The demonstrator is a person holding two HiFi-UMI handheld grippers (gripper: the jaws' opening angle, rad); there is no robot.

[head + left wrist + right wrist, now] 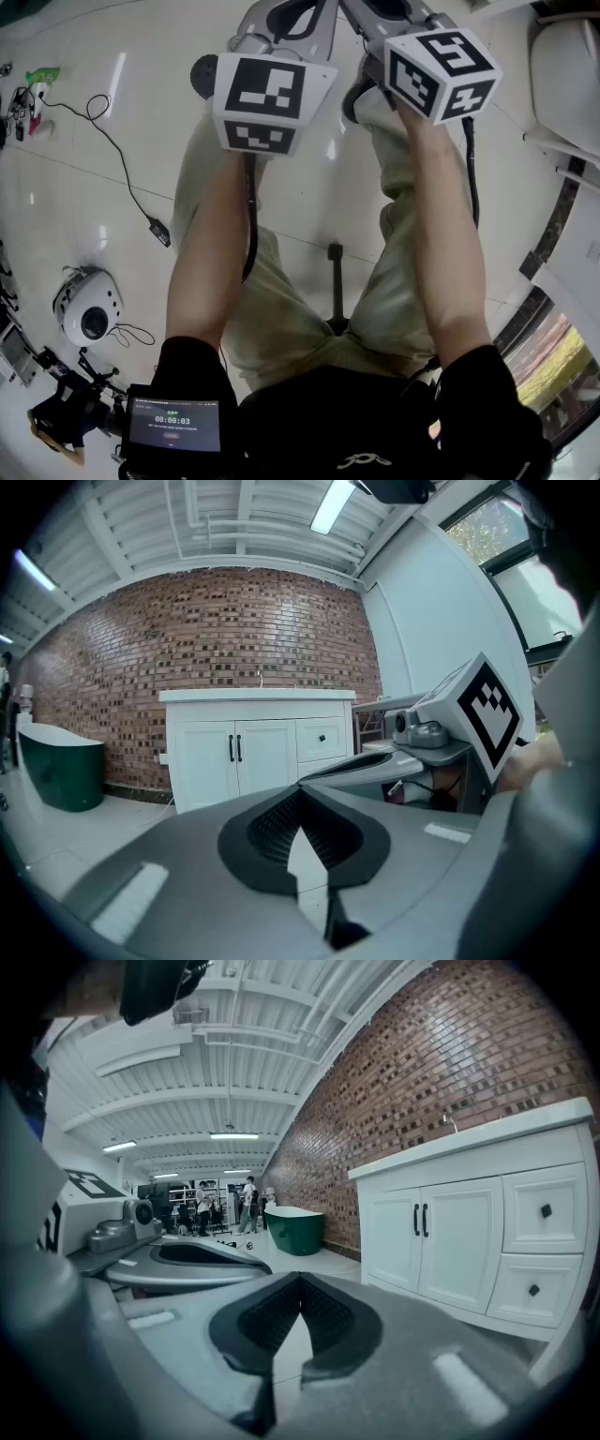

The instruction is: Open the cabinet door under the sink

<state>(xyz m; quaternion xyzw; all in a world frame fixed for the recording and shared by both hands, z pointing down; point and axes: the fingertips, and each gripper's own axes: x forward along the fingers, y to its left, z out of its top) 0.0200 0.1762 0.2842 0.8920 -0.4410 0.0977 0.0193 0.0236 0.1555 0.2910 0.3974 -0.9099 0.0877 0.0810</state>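
The white sink cabinet (253, 752) stands against a brick wall, some steps ahead of both grippers. Its two doors are closed, with a pair of black handles (234, 748) where they meet. In the right gripper view the same doors (427, 1241) and handles (420, 1220) show at the right. My left gripper (300, 822) is shut with nothing in it, held in the air well short of the cabinet. My right gripper (298, 1302) is likewise shut and holds nothing. In the head view only the two marker cubes (272, 98) (441, 70) and the person's forearms show.
Two drawers (542, 1241) sit right of the doors under the white countertop (258, 695). A dark green bathtub (56, 771) stands left of the cabinet. A cable (122, 159) and a round white device (86, 307) lie on the glossy floor at the left. People (225, 1204) stand far off.
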